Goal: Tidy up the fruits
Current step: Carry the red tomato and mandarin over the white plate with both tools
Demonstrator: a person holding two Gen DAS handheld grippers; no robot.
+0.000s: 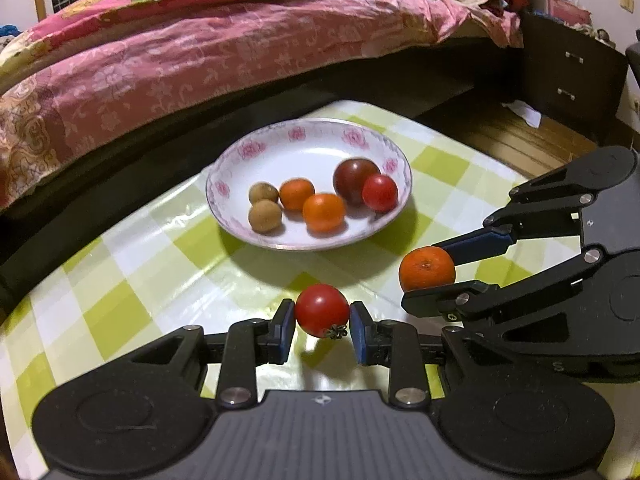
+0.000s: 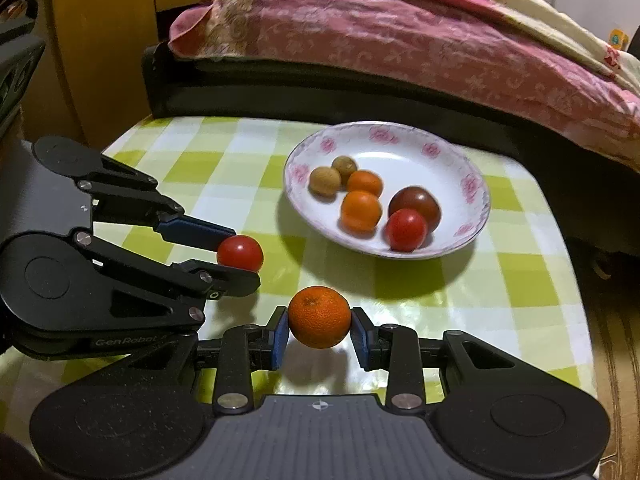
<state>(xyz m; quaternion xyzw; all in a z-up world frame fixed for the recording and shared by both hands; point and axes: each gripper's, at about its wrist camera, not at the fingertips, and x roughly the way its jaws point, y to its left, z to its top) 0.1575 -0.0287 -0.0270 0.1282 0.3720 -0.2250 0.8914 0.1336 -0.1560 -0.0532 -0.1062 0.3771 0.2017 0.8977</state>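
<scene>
plate [image 1: 384, 148] on table [image 1: 132, 280], in front of bed [image 1: 200, 60]; six fruits in plate. tomato [image 1: 322, 310] left of mandarin [image 1: 427, 269], both nearer than plate.

You are working under warm indoor light that falls from above and slightly toward you: the plate [image 1: 394, 216] throws a soft dark shadow onto the bench [image 1: 140, 280] on its near side, and the glossy checked cover shows pale glare patches there. Both fisheye views bend hard at the edges, curving the bed [image 2: 400, 40] and darkening the corners. The centre of each view is sharp enough, colours look saturated, and the far room is dim and slightly soft.
</scene>
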